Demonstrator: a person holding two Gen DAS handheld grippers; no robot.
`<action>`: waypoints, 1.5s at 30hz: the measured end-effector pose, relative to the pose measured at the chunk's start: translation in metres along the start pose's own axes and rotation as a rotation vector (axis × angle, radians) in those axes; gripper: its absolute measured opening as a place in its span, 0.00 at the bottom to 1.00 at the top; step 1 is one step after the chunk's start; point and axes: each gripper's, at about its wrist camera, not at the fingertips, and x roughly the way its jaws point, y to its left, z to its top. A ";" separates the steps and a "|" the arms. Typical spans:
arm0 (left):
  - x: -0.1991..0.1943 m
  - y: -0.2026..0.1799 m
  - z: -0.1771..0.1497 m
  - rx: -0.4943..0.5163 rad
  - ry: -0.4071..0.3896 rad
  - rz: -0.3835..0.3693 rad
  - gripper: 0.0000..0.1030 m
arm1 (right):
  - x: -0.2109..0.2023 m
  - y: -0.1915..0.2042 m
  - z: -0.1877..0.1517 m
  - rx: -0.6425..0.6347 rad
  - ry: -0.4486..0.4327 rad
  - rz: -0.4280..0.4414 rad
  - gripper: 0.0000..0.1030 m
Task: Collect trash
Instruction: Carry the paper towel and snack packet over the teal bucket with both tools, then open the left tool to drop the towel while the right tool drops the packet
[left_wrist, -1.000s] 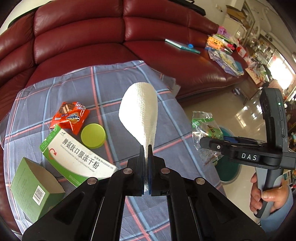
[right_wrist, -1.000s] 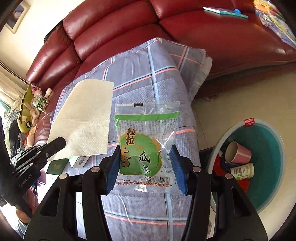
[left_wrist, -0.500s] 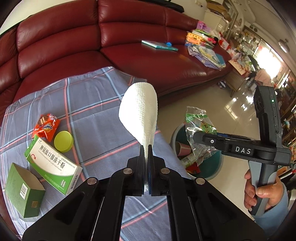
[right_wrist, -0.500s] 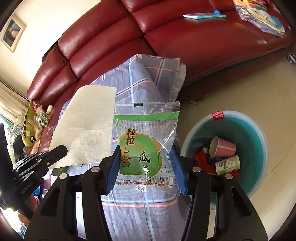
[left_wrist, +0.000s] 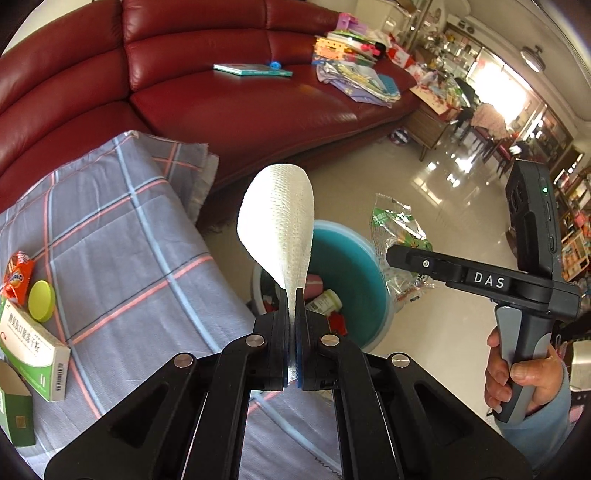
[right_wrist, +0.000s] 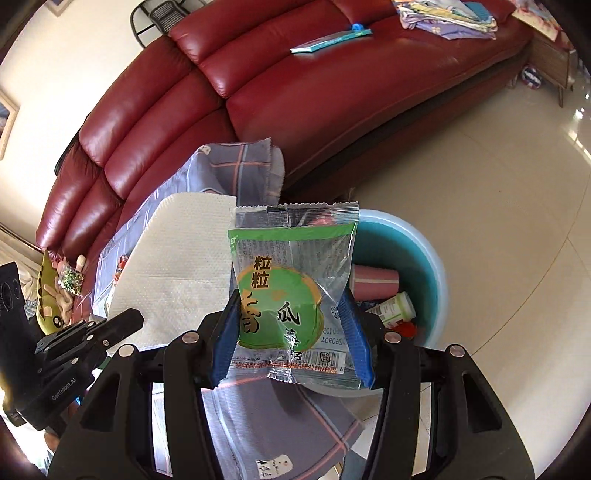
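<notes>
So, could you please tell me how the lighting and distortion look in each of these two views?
Left wrist view: strong window glare blows out the floor at upper right, and the paper towel is bright; the sofa curves from fisheye. Right wrist view: even daylight, sheen on the snack wrapper, sofa bent, black vignette at the corners.

Your L gripper (left_wrist: 295, 317) pinches the white paper towel (left_wrist: 277, 229) upright, jaws tight. Teal bin (left_wrist: 351, 258) behind it; R gripper (left_wrist: 397, 254) w/ green wrapper (left_wrist: 397, 229) at 3 o'clock.
</notes>
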 end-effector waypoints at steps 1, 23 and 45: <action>0.006 -0.006 0.000 0.012 0.010 -0.006 0.03 | -0.001 -0.006 0.000 0.010 0.000 -0.005 0.48; 0.127 -0.029 -0.005 0.008 0.251 -0.003 0.51 | 0.029 -0.061 -0.004 0.102 0.075 -0.033 0.49; 0.074 0.007 -0.027 -0.049 0.152 0.068 0.96 | 0.066 -0.022 -0.003 0.029 0.151 -0.031 0.67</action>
